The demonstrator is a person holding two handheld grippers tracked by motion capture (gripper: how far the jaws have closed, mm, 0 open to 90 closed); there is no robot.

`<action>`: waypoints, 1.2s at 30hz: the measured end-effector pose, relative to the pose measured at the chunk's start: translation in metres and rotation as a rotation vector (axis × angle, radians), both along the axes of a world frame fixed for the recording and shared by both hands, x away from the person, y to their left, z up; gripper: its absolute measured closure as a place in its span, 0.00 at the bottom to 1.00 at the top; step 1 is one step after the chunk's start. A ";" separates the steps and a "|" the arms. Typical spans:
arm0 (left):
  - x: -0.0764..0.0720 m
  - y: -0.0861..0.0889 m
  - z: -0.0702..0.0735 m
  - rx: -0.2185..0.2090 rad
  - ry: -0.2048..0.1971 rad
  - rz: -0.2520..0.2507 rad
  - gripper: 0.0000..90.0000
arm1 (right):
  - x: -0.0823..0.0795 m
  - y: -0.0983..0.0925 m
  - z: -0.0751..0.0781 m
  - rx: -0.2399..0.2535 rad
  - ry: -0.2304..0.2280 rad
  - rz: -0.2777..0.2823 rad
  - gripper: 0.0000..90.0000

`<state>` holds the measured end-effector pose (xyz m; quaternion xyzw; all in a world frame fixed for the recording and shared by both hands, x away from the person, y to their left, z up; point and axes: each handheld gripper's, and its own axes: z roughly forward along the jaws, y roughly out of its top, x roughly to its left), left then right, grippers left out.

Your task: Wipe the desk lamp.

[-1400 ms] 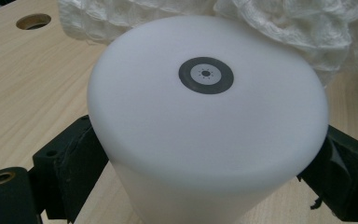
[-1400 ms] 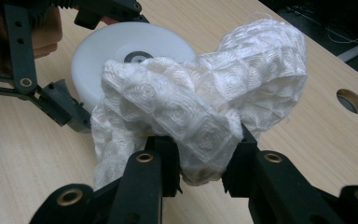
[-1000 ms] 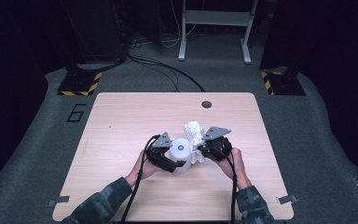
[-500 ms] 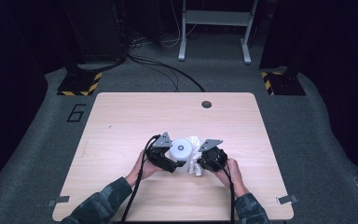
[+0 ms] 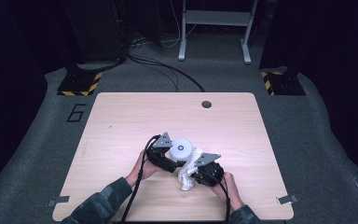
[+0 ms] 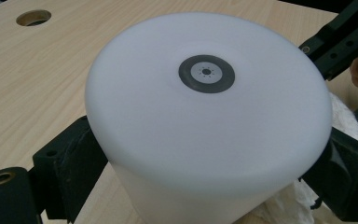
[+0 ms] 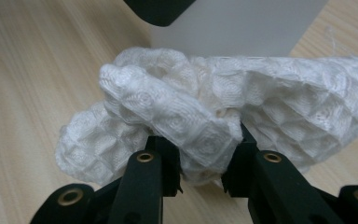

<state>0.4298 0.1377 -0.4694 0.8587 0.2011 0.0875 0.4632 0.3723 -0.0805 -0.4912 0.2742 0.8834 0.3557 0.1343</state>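
Right gripper (image 7: 200, 175) has its two black jaws pinched tight on a bunched-up white waffle-textured cloth (image 7: 214, 116). In the right gripper view, a fold of the cloth is squeezed between the pads while the rest puffs out above and to both sides of the jaws. From the high view the cloth (image 5: 188, 175) hangs off the front of that gripper (image 5: 196, 173) and trails down onto the light wooden table (image 5: 121, 121), near the front edge and a bit right of centre.

Left gripper (image 5: 173, 161) is clamped around a white cylindrical container with a small dark round disc in the middle of its top (image 6: 205, 107). Its jaws sit on opposite sides of the body, spread wide because the thing is wide. The container (image 5: 181, 149) stands upright, just left of the cloth and touching it. In the right gripper view the cloth presses right up against the container's lower wall (image 7: 242, 28), so the two are in contact, with the grippers close together.
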 end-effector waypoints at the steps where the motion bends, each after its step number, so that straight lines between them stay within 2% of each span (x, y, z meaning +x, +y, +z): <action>1: 0.000 0.000 0.000 0.000 0.000 0.000 0.10 | 0.000 0.000 0.000 0.000 0.000 0.000 0.80; 7: 0.000 0.000 0.000 0.000 0.000 0.001 0.10 | -0.006 0.008 -0.001 0.028 0.001 0.017 0.80; 8: 0.000 0.000 0.000 0.001 0.000 0.000 0.10 | -0.007 0.010 0.000 0.028 0.013 0.024 0.80; 14: 0.000 0.000 0.000 -0.001 0.000 0.001 0.10 | -0.011 0.030 0.000 0.042 0.023 0.075 0.80; 20: 0.000 0.000 0.000 0.004 -0.001 -0.002 0.10 | -0.009 0.029 -0.002 0.053 0.030 0.088 0.80; 27: 0.000 0.000 0.000 0.003 -0.002 -0.004 0.10 | -0.005 0.006 0.002 0.046 0.024 0.014 0.80; 28: 0.001 0.000 0.000 0.004 -0.002 -0.005 0.10 | 0.001 -0.003 0.004 0.047 0.014 -0.018 0.80; 29: 0.000 0.000 0.000 0.002 0.000 -0.005 0.10 | 0.001 -0.003 0.004 0.047 0.014 -0.018 0.80; 30: 0.001 0.001 0.000 0.003 -0.001 -0.007 0.10 | 0.006 -0.007 0.006 0.046 0.020 -0.050 0.80; 32: 0.001 0.001 0.000 0.002 -0.001 -0.006 0.10 | 0.010 -0.010 0.006 0.052 0.011 -0.053 0.80; 34: 0.001 0.001 0.000 0.005 -0.001 -0.003 0.10 | 0.019 -0.013 0.007 0.049 0.022 -0.062 0.80; 36: 0.001 0.000 -0.001 -0.012 0.001 0.008 0.10 | 0.024 -0.015 0.008 0.042 0.018 -0.083 0.80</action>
